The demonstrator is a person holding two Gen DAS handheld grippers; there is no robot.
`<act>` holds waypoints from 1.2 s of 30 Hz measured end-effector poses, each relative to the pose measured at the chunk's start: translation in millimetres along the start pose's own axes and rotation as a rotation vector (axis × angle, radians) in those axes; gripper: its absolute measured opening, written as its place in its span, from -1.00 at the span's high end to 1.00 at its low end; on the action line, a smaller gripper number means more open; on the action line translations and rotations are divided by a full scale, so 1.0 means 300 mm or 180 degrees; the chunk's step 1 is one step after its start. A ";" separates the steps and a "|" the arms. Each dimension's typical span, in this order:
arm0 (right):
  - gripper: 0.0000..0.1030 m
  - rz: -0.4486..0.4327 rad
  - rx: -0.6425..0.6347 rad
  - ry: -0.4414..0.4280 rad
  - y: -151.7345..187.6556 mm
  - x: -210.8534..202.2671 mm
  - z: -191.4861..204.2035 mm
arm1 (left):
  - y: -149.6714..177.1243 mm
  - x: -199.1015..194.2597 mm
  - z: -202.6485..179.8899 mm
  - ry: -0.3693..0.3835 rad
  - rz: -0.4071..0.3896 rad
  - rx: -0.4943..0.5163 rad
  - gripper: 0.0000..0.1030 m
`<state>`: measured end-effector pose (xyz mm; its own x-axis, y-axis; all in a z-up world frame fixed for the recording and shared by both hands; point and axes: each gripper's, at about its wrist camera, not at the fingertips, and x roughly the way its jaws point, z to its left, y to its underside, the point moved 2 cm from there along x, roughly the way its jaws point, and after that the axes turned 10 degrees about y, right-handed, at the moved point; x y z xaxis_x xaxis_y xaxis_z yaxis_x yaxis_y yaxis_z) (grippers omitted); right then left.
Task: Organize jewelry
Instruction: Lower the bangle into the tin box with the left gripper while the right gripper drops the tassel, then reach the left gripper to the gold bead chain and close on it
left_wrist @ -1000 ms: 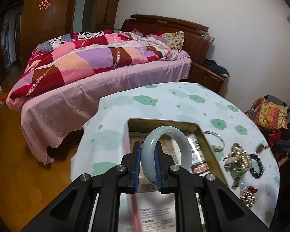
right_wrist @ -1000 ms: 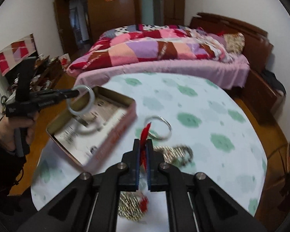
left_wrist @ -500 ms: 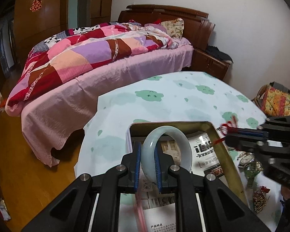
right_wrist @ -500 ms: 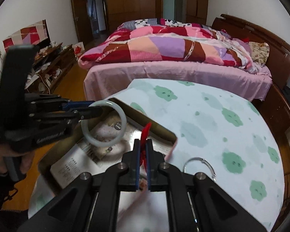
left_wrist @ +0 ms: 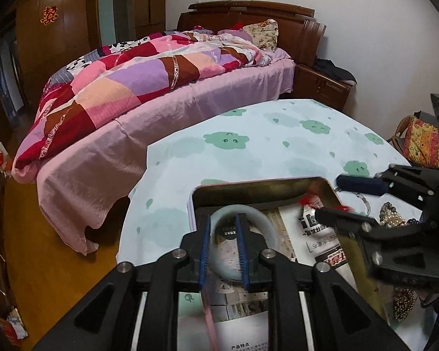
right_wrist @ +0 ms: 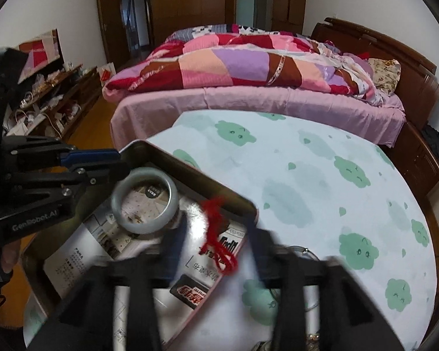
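An open metal tin (left_wrist: 248, 187) lined with printed leaflets sits on the cloud-print tablecloth (left_wrist: 278, 146). A pale jade bangle (right_wrist: 145, 201), blurred, sits low inside the tin (right_wrist: 190, 169), just off the tips of my left gripper (right_wrist: 121, 163). In the left wrist view the bangle (left_wrist: 259, 219) shows around the left gripper (left_wrist: 224, 218), whose jaws are opening, pads clear of it. My right gripper (right_wrist: 218, 245) hangs over the tin's right corner, jaws opening. A red cord (right_wrist: 219, 234) drops loose between its blurred fingers. From the left it is seen as the right gripper (left_wrist: 329, 197).
A silver bangle (left_wrist: 363, 201), a pearl and bead pile (left_wrist: 392, 219) and gold beads (left_wrist: 404, 301) lie right of the tin. A bed (left_wrist: 161, 87) with a patchwork quilt stands beyond the table. A hand (right_wrist: 8, 257) holds the left gripper's handle.
The left jaws have spread and the jade bangle has come loose, sinking into the tin. The right jaws have sprung apart and the red cord has slipped out over the tin.
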<state>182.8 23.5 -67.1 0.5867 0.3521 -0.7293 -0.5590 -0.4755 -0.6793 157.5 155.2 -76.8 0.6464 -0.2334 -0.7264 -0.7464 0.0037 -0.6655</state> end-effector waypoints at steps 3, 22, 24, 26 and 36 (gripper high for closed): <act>-0.10 -0.0042 0.0057 -0.0002 0.012 -0.031 -0.031 | 0.001 -0.032 -0.019 -0.0050 -0.0100 0.0012 -0.01; -0.54 0.0028 0.0902 0.0597 0.407 -0.305 -0.406 | 0.139 -0.172 -0.403 0.0235 -0.0411 0.0203 -0.19; -0.60 0.0042 0.0974 0.0640 0.453 -0.315 -0.422 | 0.162 -0.176 -0.442 0.0258 -0.0401 0.0231 -0.19; -0.63 0.0058 0.1028 0.0646 0.500 -0.322 -0.442 | 0.184 -0.176 -0.474 0.0249 -0.0377 0.0246 -0.19; -0.67 0.0065 0.1164 0.0762 0.577 -0.301 -0.487 | 0.269 -0.139 -0.639 0.0354 -0.0198 0.0430 -0.19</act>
<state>118.7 -208.5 -106.7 0.6685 0.1284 -0.7325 -0.7173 -0.1485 -0.6807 40.0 -21.1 -67.2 0.6636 -0.3435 -0.6645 -0.6727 0.1146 -0.7310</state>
